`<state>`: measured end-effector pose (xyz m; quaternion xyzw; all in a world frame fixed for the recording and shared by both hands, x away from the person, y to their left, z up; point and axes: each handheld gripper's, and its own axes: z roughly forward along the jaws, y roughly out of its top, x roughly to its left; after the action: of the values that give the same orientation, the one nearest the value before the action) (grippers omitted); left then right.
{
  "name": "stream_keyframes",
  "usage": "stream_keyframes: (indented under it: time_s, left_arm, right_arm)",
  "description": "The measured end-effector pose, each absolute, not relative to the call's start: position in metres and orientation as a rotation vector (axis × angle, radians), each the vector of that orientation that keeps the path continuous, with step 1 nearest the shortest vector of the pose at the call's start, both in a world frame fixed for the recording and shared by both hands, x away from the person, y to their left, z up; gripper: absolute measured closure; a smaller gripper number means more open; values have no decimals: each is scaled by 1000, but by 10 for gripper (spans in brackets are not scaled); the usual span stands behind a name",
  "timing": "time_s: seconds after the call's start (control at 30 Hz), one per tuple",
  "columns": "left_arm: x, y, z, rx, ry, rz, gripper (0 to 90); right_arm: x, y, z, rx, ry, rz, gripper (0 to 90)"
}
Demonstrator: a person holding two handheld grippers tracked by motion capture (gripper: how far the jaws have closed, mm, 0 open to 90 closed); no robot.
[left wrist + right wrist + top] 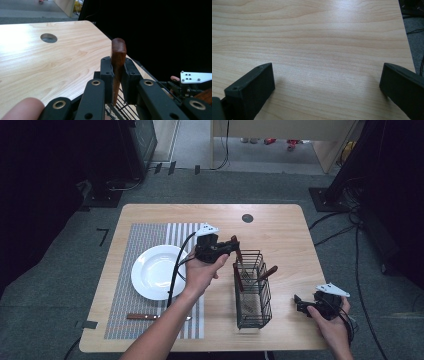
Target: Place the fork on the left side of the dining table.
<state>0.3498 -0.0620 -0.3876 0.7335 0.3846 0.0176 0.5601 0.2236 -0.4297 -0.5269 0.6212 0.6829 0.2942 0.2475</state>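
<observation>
Gripping: left gripper [117, 80] has its jaws closed on a wooden handle [118, 53], which stands upright between the pads above the basket [252, 290].
Handle's piece: utensil type cannot be told; its lower end drops out of sight into the basket.
Right gripper: [305, 307] rests at the table's [280, 227] near right edge, jaws spread wide and empty over bare wood, well apart from the basket.
Basket: unheld wire rack holding at least one more handled utensil [265, 274], leaning.
Risk, snag: if the piece lifts at a tilt, its hidden end could probably catch the wire and drag or tip the basket, since nothing steadies it.
Risk, slip: the pads grip only a short stretch below the handle's tip, so the piece could swing or slide out.
Risk, landing: plate [156, 271] and knife [145, 317] sit on the mat [125, 295]; a careless swing left could knock the plate.
</observation>
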Motion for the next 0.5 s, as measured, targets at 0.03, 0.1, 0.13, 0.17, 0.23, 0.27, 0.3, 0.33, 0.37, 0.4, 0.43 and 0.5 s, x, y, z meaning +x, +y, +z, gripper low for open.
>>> stream_keyframes:
  time_s: [0.03, 0.1, 0.13, 0.17, 0.23, 0.27, 0.3, 0.33, 0.37, 0.4, 0.43, 0.5]
  left_arm:
    - [349, -62, -387, 1725, 905, 49, 823]
    - [347, -61, -385, 1711, 894, 66, 824]
    - [347, -61, -385, 1711, 894, 66, 824]
    - [346, -60, -383, 1704, 891, 72, 824]
    - [343, -57, -379, 1687, 877, 78, 824]
    - [343, -57, -379, 1687, 877, 78, 825]
    - [341, -55, -375, 1678, 865, 78, 824]
    - [341, -55, -375, 1678, 865, 78, 825]
    - [340, -52, -371, 1653, 865, 81, 824]
    - [340, -52, -371, 1653, 865, 81, 825]
    - [339, -47, -366, 1619, 858, 65, 824]
    - [339, -41, -360, 1595, 856, 67, 824]
  right_arm:
    - [224, -430, -527, 1693, 1862, 802, 0]
    - [224, -430, -527, 1693, 1862, 802, 0]
    - [224, -430, -527, 1693, 1862, 802, 0]
    - [224, -430, -527, 1693, 1862, 802, 0]
    - [224, -430, -527, 1693, 1862, 802, 0]
    - [224, -430, -527, 1693, 1862, 802, 0]
    - [224, -430, -527, 1693, 1862, 802, 0]
    - [224, -430, -527, 1693, 1862, 802, 0]
    - [224, -430, -527, 1694, 1862, 802, 0]
    - [224, -430, -527, 1693, 1862, 802, 0]
    - [224, -430, -527, 1694, 1862, 802, 0]
    - [224, -430, -527, 1693, 1862, 802, 0]
